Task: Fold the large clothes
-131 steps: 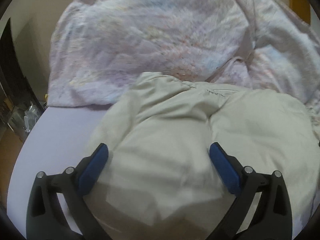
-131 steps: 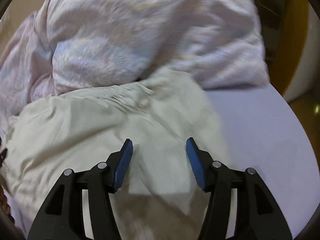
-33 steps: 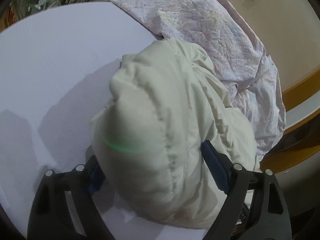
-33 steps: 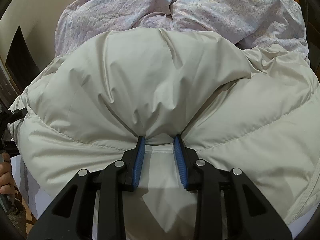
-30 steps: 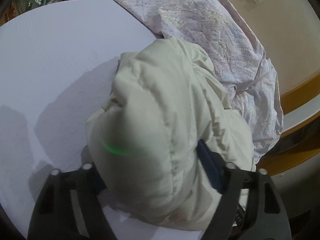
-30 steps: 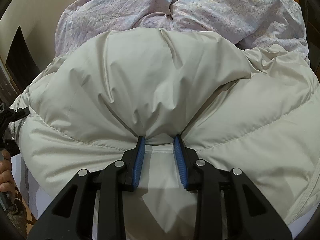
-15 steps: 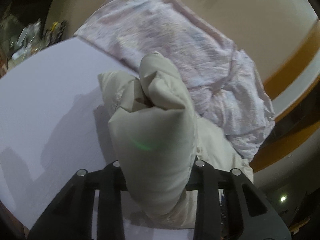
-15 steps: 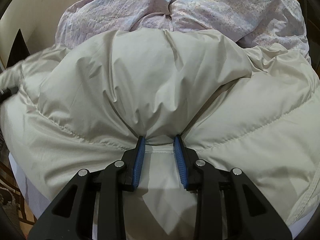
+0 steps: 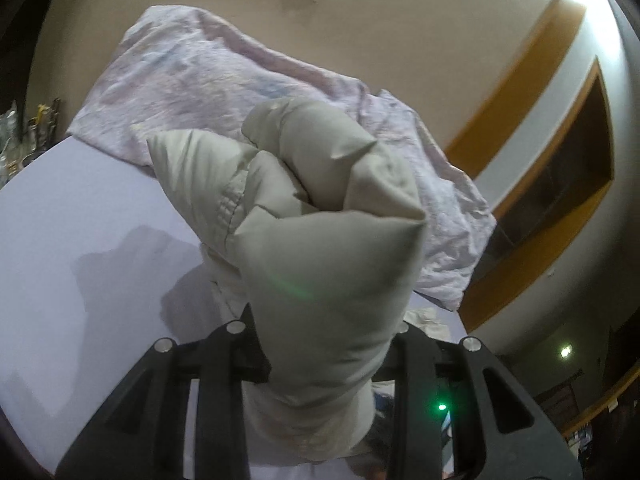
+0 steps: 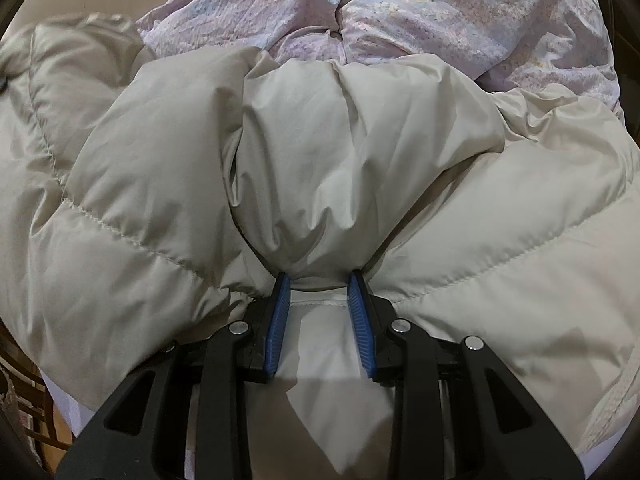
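Observation:
A puffy cream down jacket [image 10: 320, 152] fills the right wrist view, spread over the bed. My right gripper [image 10: 318, 280] is shut on a pinched fold of it near the hem, blue pads [image 10: 280, 312] pressing on both sides. In the left wrist view a thick bunched part of the same jacket [image 9: 320, 240] rises in front of the camera, lifted off the lilac sheet [image 9: 80, 220]. My left gripper [image 9: 320, 340] is shut on this bunch; the cloth hides its pads.
A crumpled pink patterned duvet [image 9: 200, 80] lies behind the jacket against the beige wall, also at the top of the right wrist view [image 10: 440, 12]. Orange wood trim [image 9: 520, 80] stands to the right. Clutter sits at the far left edge [image 9: 16, 140].
My left gripper closed on the jacket's bunched end and lifted it up off the sheet, rolling as it rose. The right gripper kept still, while the jacket's left side rose in its view.

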### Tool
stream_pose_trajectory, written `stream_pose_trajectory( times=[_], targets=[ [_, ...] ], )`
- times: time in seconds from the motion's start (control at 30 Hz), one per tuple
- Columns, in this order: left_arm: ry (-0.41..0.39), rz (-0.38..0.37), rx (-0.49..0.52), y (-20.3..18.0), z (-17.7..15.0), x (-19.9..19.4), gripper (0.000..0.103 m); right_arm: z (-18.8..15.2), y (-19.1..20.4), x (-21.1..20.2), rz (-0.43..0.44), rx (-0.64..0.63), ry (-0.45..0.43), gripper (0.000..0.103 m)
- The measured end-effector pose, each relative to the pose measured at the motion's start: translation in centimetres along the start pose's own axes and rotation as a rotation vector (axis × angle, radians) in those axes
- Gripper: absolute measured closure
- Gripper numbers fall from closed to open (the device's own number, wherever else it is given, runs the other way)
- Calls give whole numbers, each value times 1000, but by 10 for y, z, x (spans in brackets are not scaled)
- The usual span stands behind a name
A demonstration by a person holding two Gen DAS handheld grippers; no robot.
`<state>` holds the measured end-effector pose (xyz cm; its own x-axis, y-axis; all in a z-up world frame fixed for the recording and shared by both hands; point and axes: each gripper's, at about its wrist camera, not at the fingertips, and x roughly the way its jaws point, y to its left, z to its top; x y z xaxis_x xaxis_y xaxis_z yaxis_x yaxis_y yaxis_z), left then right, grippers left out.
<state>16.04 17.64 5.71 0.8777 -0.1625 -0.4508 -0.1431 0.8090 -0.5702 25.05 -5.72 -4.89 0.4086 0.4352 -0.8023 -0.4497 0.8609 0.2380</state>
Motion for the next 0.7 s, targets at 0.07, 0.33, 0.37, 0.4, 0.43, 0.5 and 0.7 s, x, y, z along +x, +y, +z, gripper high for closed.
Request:
stream_pose_trajectory(
  times=[0.07, 0.33, 0.37, 0.4, 0.43, 0.5, 0.7],
  targets=[
    [1, -20, 17, -10, -1, 2, 72, 0, -1, 0, 4, 3, 0, 71],
    [26, -124, 70, -55, -7, 19, 72, 1, -5, 0, 30, 22, -3, 71],
    [32, -137, 74, -61, -8, 23, 72, 2, -6, 0, 34, 25, -2, 71],
    [37, -145, 77, -65, -9, 25, 71, 2, -7, 0, 39, 28, -1, 71],
    [46, -160, 86, -72, -11, 28, 71, 2, -8, 0, 47, 32, -2, 71],
    [62, -179, 106, -85, -13, 35, 71, 2, -10, -1, 59, 36, -5, 71],
    [105, -216, 156, -118, -23, 55, 70, -1, -19, -8, 90, 43, -18, 71]
  ],
)
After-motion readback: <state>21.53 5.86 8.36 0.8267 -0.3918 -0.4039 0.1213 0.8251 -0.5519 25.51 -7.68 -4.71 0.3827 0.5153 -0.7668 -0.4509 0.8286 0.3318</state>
